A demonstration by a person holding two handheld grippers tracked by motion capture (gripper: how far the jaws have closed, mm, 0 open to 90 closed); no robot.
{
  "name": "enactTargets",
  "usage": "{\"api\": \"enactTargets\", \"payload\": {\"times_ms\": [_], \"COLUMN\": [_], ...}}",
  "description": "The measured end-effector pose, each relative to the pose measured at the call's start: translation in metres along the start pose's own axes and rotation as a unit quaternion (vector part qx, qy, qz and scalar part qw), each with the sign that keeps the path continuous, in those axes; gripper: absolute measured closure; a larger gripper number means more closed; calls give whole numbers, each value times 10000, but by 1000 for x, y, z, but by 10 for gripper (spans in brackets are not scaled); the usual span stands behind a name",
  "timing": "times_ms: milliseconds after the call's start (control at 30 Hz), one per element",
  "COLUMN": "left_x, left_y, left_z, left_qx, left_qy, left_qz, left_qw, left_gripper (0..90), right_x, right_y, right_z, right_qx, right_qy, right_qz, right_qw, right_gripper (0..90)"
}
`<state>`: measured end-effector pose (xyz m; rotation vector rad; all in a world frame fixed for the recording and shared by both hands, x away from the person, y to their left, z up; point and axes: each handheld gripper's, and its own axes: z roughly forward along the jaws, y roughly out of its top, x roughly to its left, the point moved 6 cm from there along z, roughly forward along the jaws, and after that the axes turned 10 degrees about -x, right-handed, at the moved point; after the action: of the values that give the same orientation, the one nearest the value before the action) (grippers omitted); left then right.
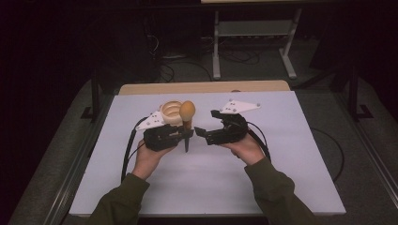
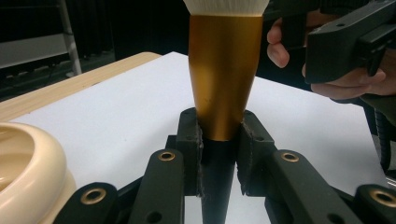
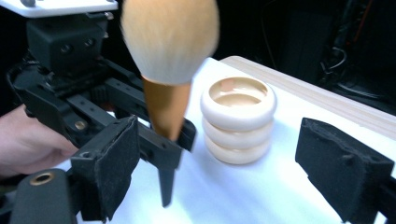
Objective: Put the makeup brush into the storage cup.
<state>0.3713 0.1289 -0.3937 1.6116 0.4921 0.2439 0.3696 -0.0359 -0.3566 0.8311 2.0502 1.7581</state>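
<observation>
A makeup brush [image 1: 187, 112] with a tan bristle head, gold ferrule [image 2: 225, 74] and black pointed handle stands upright, bristles up. My left gripper [image 1: 187, 133] is shut on it where the ferrule meets the handle [image 2: 219, 149]; the handle tip hangs just above the white surface. A cream ribbed jar [image 1: 171, 112] stands right behind the brush, also seen as the jar [image 3: 238, 119] with its open top. My right gripper [image 1: 206, 123] faces the brush from the right, jaws wide apart and empty [image 3: 229, 172]; the brush [image 3: 170, 37] stands beyond its left pad.
A white board [image 1: 234, 187] covers the table, with a wooden strip [image 1: 202, 87] at the far edge. Cables [image 1: 129, 150] trail from both grippers. A metal stand [image 1: 253, 42] sits on the dark floor behind the table.
</observation>
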Motion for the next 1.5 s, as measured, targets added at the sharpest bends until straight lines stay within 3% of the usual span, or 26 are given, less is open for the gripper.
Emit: {"api": "enactTargets", "payload": {"times_ms": [167,433,700,1067,1500], "left_x": [1,2,2,4,18], "left_y": [1,2,3,5,20], "left_z": [-3,-4,-5,-6,-12], "left_qx": [13,17,2,-6,57], "left_qy": [13,-8,-40,-7,111], "left_qz": [-7,-28,-2,2,103], "left_qw": [10000,10000,10000,10000,9999], "left_gripper": [737,737,737,737,737], "right_x": [-10,-24,-30,-37,-45], "right_y": [-5,-24,-46,-72,-98], "right_z": [-13,-38,-61,-99,-135], "right_qx": [49,142,323,264,292], "right_qy": [-137,-418,-562,-723,-1021], "right_qz": [6,-82,-114,-59,-15], "right_qw": [9999,9990,9978,9970,9943], "right_gripper": [63,44,40,24,25]}}
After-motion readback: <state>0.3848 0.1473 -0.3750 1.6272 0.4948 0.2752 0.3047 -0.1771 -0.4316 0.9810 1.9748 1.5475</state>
